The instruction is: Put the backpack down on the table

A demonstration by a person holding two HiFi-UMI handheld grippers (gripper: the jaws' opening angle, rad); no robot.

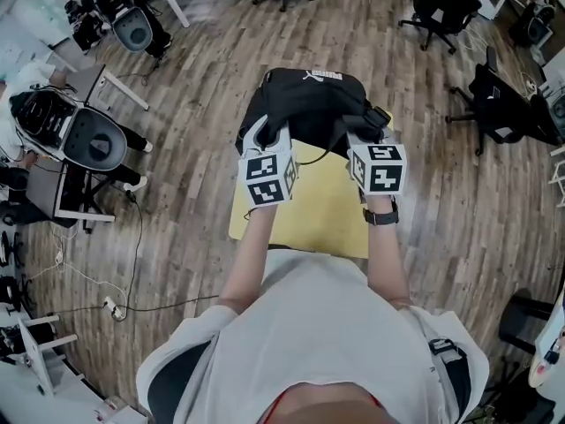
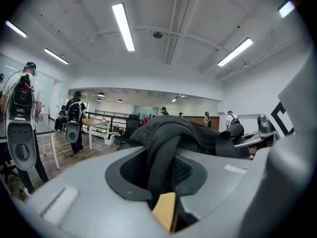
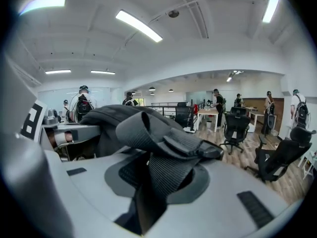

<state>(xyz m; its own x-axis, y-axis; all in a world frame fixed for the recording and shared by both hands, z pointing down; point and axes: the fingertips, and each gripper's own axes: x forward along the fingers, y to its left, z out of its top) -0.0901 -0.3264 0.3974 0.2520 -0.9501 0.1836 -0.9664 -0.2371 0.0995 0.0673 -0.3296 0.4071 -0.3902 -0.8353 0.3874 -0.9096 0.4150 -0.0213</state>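
Both are gripping: left tool [image 1: 267, 138] is clenching a padded shoulder strap [image 2: 162, 155], right tool [image 1: 362, 132] ribbed webbing [image 3: 166, 170]. Black backpack [image 1: 305, 100] is hanging between them over the yellow worktop [image 1: 322, 219], far edge. Probably soft, sagging, fairly weighty, so straps are giving the surest hold.

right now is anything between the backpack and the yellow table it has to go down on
Nothing visible. The black backpack is held by the left gripper and right gripper at the far edge of the yellow table; the tabletop that shows is bare, though the grippers cover part.
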